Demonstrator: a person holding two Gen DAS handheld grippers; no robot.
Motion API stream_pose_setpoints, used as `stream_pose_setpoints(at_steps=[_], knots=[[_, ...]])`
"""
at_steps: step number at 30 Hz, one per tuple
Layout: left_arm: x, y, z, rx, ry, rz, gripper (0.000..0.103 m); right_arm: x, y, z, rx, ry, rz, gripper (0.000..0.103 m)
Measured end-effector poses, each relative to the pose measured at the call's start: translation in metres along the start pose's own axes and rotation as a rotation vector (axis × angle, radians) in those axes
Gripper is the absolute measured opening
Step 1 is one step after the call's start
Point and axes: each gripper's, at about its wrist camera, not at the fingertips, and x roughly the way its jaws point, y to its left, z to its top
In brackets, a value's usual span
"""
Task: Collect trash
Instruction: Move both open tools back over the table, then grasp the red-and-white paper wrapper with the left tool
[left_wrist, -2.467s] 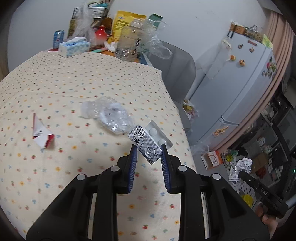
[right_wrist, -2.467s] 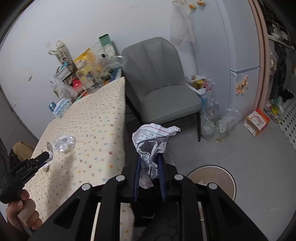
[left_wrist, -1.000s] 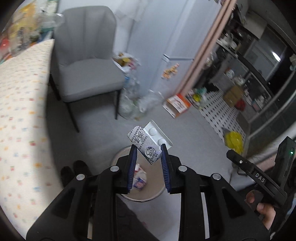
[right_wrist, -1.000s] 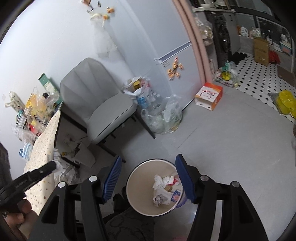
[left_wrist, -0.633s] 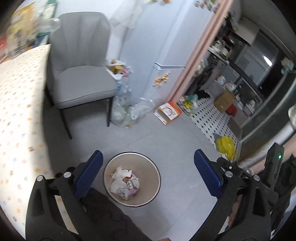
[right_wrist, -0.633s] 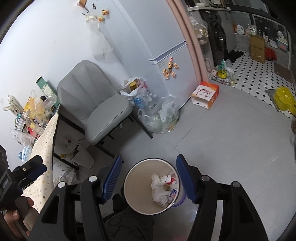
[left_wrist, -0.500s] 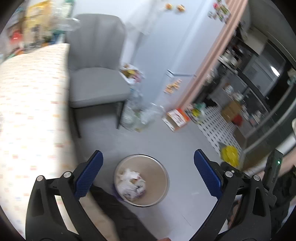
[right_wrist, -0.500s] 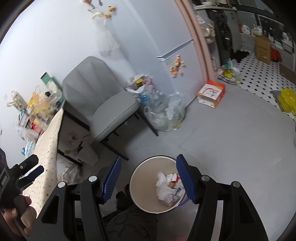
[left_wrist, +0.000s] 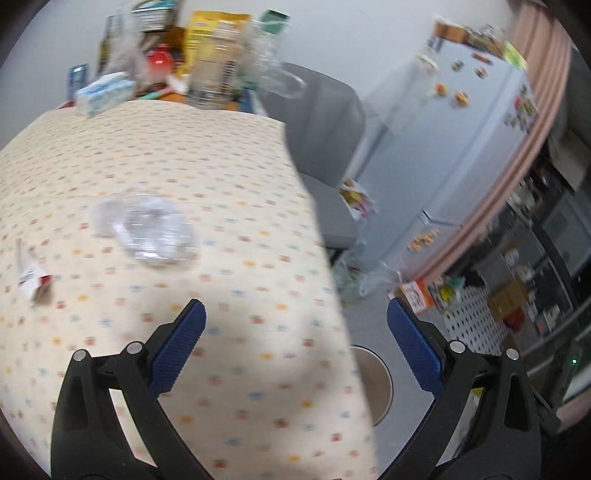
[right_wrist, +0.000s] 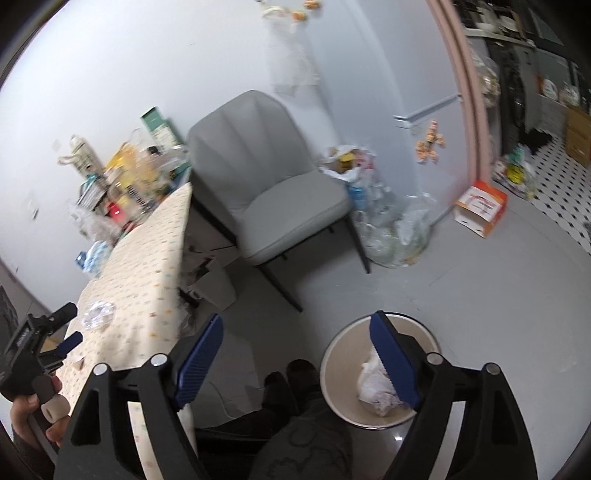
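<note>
Blue-padded left tongs (left_wrist: 295, 339) hung wide apart over the bench (left_wrist: 221, 177), w/ nothing between them. Its cover was cream cloth w/ small coloured dots. On it lay a crumpled clear plastic wrapper (left_wrist: 151, 230), near the middle, and a folded white-and-red paper scrap (left_wrist: 31, 275) toward the left edge; both were well apart from the tongs. At the far end stood a tissue box (left_wrist: 103, 94) and a blurred clutter of bottles and packets.

Right tongs (right_wrist: 295, 354) were also spread wide and held nothing, pointing at the floor beside the bench. A round bin (right_wrist: 376, 373) sat on the floor just behind the right pad, w/ crumpled white paper (right_wrist: 375, 384) inside. A grey chair (right_wrist: 273, 192) stood beyond, w/ bags of clear plastic and an orange-and-white box (right_wrist: 480, 210) near the fridge.
</note>
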Motion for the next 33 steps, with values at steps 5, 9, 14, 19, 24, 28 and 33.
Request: stream_pose_setpoints(at_steps=[5,9,14,19,24,28,33], knots=[[-0.017,0.036,0.001,-0.027,-0.036,0.062,0.097,0.006,0.036,-0.001,-0.039,0.01,0.035,0.092],[-0.028,0.065,-0.001,-0.066,-0.051,0.096,0.097,0.013,0.065,-0.003,-0.078,0.024,0.052,0.093],[-0.042,0.1,-0.003,-0.117,-0.078,0.137,0.097,0.018,0.096,-0.006,-0.123,0.041,0.069,0.093],[-0.05,0.129,-0.007,-0.164,-0.098,0.172,0.097,0.023,0.124,-0.009,-0.161,0.051,0.083,0.094],[-0.055,0.156,-0.012,-0.219,-0.094,0.207,0.095,0.03,0.146,-0.014,-0.192,0.063,0.097,0.094],[-0.054,0.171,-0.014,-0.24,-0.075,0.239,0.089,0.036,0.159,-0.019,-0.207,0.078,0.106,0.094],[-0.049,0.181,-0.018,-0.259,-0.049,0.23,0.075,0.037,0.173,-0.023,-0.233,0.086,0.111,0.094]])
